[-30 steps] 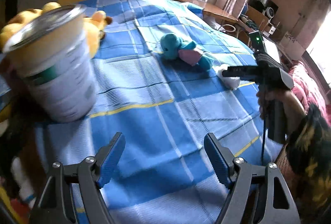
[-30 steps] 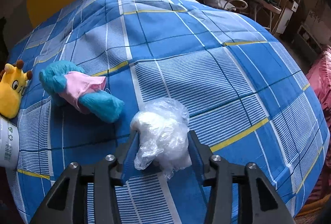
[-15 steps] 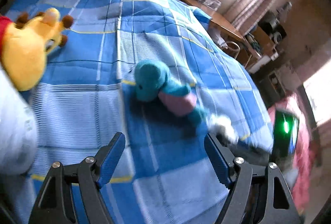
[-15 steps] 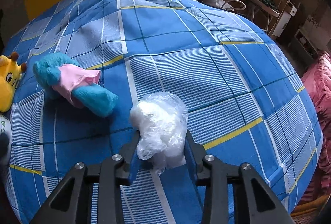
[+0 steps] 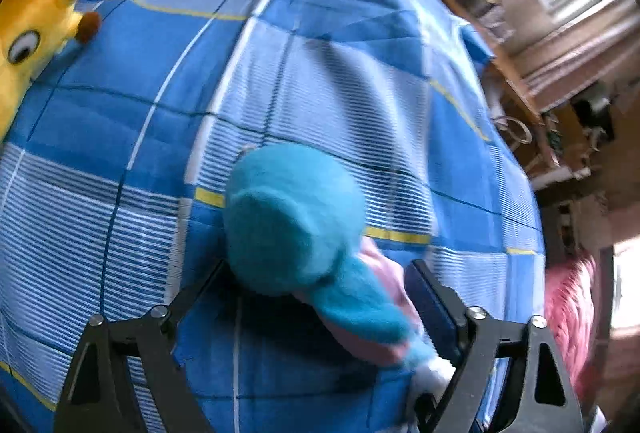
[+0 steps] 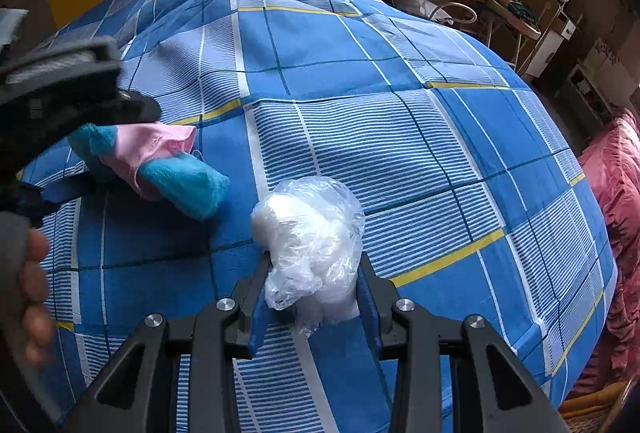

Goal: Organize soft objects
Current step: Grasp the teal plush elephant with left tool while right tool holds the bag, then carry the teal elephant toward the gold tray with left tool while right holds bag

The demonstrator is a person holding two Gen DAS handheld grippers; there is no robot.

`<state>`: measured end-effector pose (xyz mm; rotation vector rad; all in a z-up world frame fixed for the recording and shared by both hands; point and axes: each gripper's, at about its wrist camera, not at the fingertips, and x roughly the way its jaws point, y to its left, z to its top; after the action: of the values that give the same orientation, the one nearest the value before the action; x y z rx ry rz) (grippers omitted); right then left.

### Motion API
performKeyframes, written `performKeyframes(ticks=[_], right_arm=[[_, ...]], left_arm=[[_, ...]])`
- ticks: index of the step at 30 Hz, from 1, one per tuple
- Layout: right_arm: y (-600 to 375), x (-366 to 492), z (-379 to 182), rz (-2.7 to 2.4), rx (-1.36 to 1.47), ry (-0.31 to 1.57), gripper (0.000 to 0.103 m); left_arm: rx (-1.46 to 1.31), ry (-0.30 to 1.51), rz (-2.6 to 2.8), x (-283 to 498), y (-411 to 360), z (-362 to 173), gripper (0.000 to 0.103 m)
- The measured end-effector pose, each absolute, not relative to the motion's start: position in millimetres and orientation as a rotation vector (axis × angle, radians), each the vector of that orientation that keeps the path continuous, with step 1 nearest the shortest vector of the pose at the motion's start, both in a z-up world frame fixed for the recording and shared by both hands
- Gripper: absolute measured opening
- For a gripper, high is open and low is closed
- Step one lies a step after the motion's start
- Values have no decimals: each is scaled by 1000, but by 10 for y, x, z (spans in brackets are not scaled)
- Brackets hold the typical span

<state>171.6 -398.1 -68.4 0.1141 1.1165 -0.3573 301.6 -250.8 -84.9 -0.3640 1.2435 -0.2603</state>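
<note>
In the left wrist view, the left gripper [image 5: 316,297] stands released with jaws wide, straddling the teal plush toy with a pink cloth middle [image 5: 296,221] lying on the blue checked bedspread [image 5: 120,137]; its jaws have just been opening, and the pads do not yet press the toy. The step looks like reaching for it; next, closing on its body. In the right wrist view, the right gripper [image 6: 312,293] is clenched on the crumpled clear plastic bag of white stuffing [image 6: 308,233], resting on the bedspread just beside the toy's tail end.

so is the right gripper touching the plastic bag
Touching: the right wrist view shows both fingers of the right gripper pressed against the plastic bag.
</note>
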Motion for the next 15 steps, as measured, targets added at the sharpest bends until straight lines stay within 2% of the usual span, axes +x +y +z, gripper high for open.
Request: performKeyframes(ticks=[2, 5, 9, 15], right_arm=[[-3968, 1715, -690, -357, 101, 1116, 38], [-3953, 1710, -693, -358, 87, 1114, 37], [-3980, 1699, -689, -357, 101, 1108, 37], [-3917, 1687, -596, -238, 178, 1054, 36]], left_arm=[[-315, 1208, -287, 2994, -2540, -809, 52], [-296, 1168, -360, 2932, -2497, -740, 42], [-236, 1106, -478, 2677, -2276, -530, 41], [-164, 1122, -651, 2096, -1751, -230, 41]])
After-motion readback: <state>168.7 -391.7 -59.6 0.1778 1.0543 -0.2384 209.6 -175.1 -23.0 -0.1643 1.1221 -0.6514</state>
